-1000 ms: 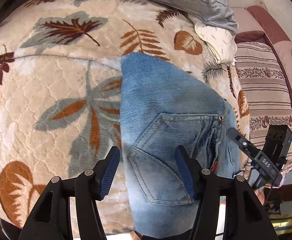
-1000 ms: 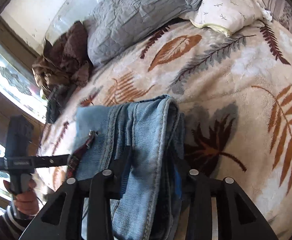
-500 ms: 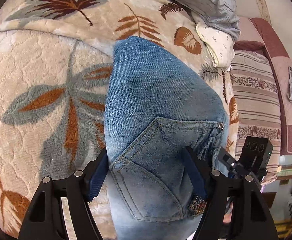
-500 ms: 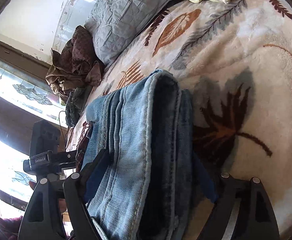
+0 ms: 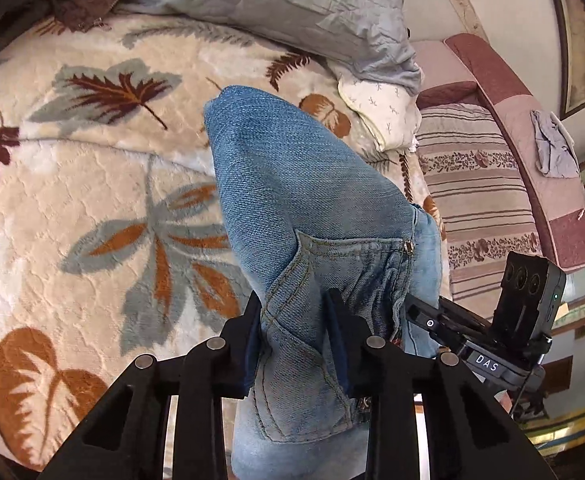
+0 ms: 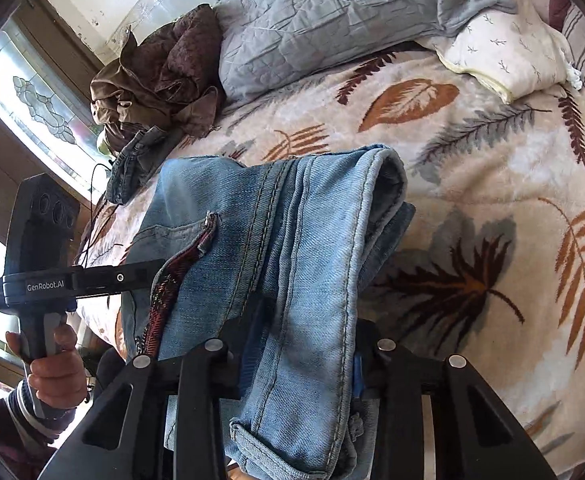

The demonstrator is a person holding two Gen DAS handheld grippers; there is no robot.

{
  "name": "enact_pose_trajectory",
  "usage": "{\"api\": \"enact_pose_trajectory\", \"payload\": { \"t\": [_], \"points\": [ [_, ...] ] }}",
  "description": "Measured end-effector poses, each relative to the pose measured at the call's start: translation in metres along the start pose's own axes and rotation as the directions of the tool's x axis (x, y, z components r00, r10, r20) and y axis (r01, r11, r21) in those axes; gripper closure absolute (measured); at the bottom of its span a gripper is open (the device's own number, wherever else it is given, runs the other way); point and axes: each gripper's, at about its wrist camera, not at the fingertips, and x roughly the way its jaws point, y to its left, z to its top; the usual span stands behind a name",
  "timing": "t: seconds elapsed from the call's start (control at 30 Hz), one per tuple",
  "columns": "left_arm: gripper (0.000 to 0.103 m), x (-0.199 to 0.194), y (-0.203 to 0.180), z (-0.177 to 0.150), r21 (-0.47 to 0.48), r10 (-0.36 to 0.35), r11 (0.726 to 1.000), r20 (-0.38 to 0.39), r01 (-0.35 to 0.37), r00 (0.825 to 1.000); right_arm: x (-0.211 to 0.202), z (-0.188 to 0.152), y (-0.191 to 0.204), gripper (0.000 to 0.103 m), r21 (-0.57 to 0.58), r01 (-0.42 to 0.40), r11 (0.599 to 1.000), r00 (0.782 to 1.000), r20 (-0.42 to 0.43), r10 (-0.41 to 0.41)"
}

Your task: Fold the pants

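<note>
The folded blue jeans [image 5: 312,208] lie on the leaf-print blanket [image 5: 92,200] of a bed. My left gripper [image 5: 294,320] is shut on the jeans at the back pocket, the denim bunched between its pads. My right gripper [image 6: 312,332] is shut on the opposite side of the jeans [image 6: 292,220], over the stacked hems and seam. Each gripper shows in the other's view: the right one [image 5: 472,340] at the jeans' right edge, the left one [image 6: 72,280] at their left edge, held by a hand.
A grey quilted pillow [image 5: 292,4] and a white pillow [image 5: 384,112] lie at the bed's far side. Brown clothes [image 6: 156,76] are heaped by the window. A striped cushion [image 5: 476,200] and pink couch lie right of the bed.
Both grippers went from open around the jeans to shut on them. The denim is now bunched and raised between the pads.
</note>
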Motion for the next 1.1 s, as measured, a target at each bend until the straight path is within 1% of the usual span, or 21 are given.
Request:
{"api": "enact_pose_trajectory", "payload": {
  "t": [0.1,0.2,0.33,0.43,0.53,0.67,0.77,0.87,0.93,1.0,1.03,1.07,1.1],
  "points": [
    [0.074,-0.030,0.011,0.008,0.001,0.022,1.000,0.036,-0.022,0.999,0.011,0.017,0.019,0.067,-0.003,-0.029,1.000,0.999,0.017,0.029],
    [0.074,-0.058,0.024,0.026,0.002,0.052,0.999,0.077,-0.053,0.996,0.024,0.040,0.038,0.067,-0.007,-0.073,0.997,0.997,0.040,0.073],
    [0.073,-0.098,0.033,0.047,0.004,0.108,0.994,0.132,-0.109,0.985,0.042,0.070,0.068,0.067,-0.042,-0.104,0.994,0.992,0.067,0.107],
    [0.073,-0.115,0.038,0.062,0.009,0.147,0.989,0.161,-0.150,0.976,0.055,0.088,0.084,0.067,-0.060,-0.119,0.991,0.989,0.081,0.124],
    [0.072,-0.116,0.032,0.076,0.017,0.194,0.980,0.176,-0.200,0.965,0.068,0.104,0.092,0.067,-0.078,-0.113,0.991,0.989,0.089,0.120],
    [0.071,-0.099,0.033,0.094,0.013,0.242,0.969,0.165,-0.248,0.956,0.085,0.119,0.091,0.067,-0.093,-0.077,0.993,0.992,0.088,0.086],
    [0.070,-0.062,0.036,0.103,0.003,0.262,0.964,0.143,-0.265,0.954,0.099,0.125,0.077,0.066,-0.067,-0.065,0.996,0.994,0.081,0.070],
    [0.070,-0.026,0.045,0.107,-0.020,0.278,0.960,0.097,-0.278,0.956,0.119,0.121,0.055,0.065,-0.022,-0.047,0.999,0.997,0.057,0.049],
    [0.068,-0.006,0.049,0.107,-0.017,0.323,0.946,0.097,-0.323,0.941,0.136,0.114,0.038,0.064,0.004,-0.019,1.000,0.999,0.028,0.018],
    [0.065,0.008,0.050,0.110,-0.019,0.368,0.930,0.091,-0.368,0.925,0.149,0.108,0.023,0.061,0.026,0.038,0.999,0.999,0.005,-0.038],
    [0.063,0.013,0.051,0.111,-0.023,0.376,0.926,0.088,-0.376,0.922,0.153,0.106,0.018,0.054,0.033,0.049,0.998,0.999,0.000,-0.049],
    [0.062,0.015,0.050,0.112,-0.026,0.384,0.923,0.090,-0.384,0.919,0.153,0.104,0.013,0.048,0.046,0.042,0.998,0.999,0.003,-0.042],
    [0.062,0.017,0.048,0.112,-0.024,0.389,0.921,0.094,-0.388,0.916,0.152,0.104,0.011,0.046,0.053,0.038,0.998,0.999,0.012,-0.039]
  ]
}}
